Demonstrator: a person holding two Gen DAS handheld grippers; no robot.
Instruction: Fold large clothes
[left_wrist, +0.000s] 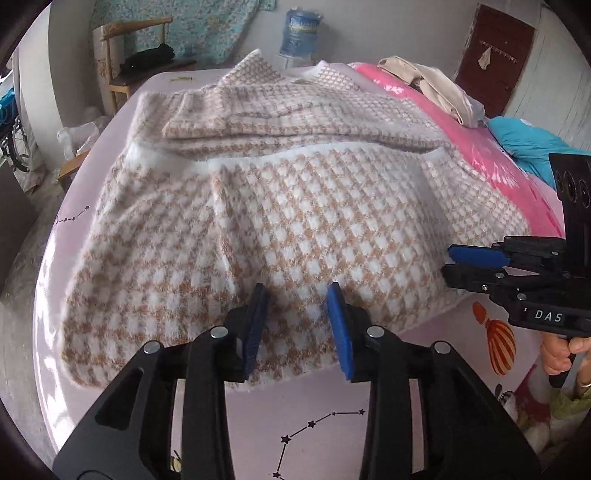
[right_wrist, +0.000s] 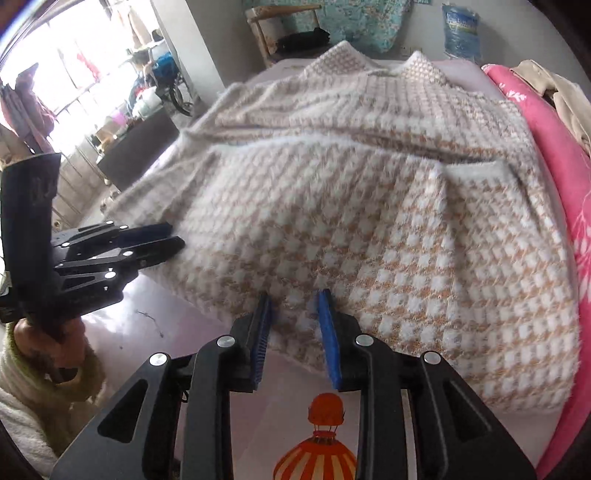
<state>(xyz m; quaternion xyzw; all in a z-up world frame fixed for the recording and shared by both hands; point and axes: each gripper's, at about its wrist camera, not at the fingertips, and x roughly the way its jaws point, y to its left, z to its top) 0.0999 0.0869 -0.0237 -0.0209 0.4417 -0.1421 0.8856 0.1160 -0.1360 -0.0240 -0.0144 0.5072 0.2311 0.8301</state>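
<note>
Left gripper (left_wrist: 297, 291) has its blue-padded jaws parted with nothing between them, tips poised over the near hem of a fluffy houndstooth sweater (left_wrist: 280, 206). Right gripper (right_wrist: 293, 295) is likewise parted and empty, its tips at the same hem further along the sweater's edge. In the left wrist view the right gripper (left_wrist: 448, 264) appears side-on beside the sweater's corner, jaws slightly apart, and white letters on its black body read "DAS" (left_wrist: 548, 316). No other writing is legible.

Tan-and-white checks cover the sweater, which has fuzzy white trim and lies spread on a pale pink bedsheet (left_wrist: 314, 413). One white-edged layer is folded across its middle, and a second folded band lies beyond that. Star constellation drawings (left_wrist: 310, 432) and an orange striped hot-air balloon print (right_wrist: 325, 439) mark the sheet just nearer than the hem. A bright pink blanket (right_wrist: 554, 147) runs alongside the sweater, with beige clothing (left_wrist: 432, 88) piled on it. Beyond the sweater's far edge stand a blue water jug (left_wrist: 301, 31) and a wooden chair (left_wrist: 125, 62).
</note>
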